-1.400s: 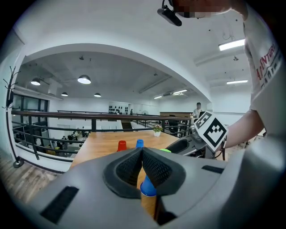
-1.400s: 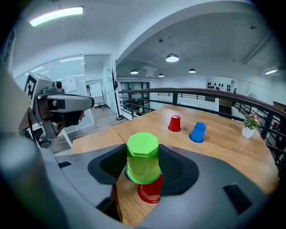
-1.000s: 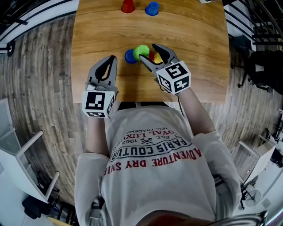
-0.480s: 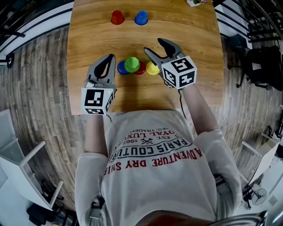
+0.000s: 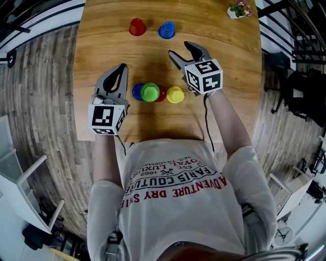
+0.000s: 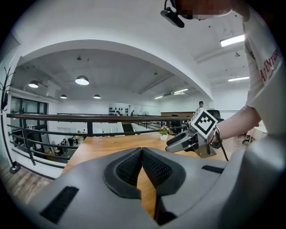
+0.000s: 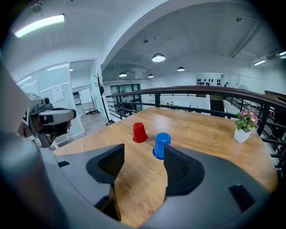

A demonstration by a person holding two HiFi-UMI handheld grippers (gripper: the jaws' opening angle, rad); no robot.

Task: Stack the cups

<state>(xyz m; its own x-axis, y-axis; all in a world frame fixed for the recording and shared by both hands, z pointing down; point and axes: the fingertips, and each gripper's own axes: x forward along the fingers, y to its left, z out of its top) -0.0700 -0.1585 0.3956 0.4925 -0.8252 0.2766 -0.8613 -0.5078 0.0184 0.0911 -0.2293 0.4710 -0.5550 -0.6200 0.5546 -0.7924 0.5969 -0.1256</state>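
Near the table's front edge in the head view stand a blue cup, a green cup, a red cup and a yellow cup, upside down in a tight row. Two more upturned cups stand at the far side: red and blue. My right gripper is open and empty, above the table between the row and the far cups, pointing at the far blue one. My left gripper is shut and empty, left of the row.
A small white pot with flowers stands at the table's far right corner. The wooden table ends at a railing; a plank floor lies on either side. The right gripper's marker cube shows in the left gripper view.
The right gripper has drawn away from the cup row toward the far cups, leaving the yellow cup standing beside the red one. The left gripper has shifted left.
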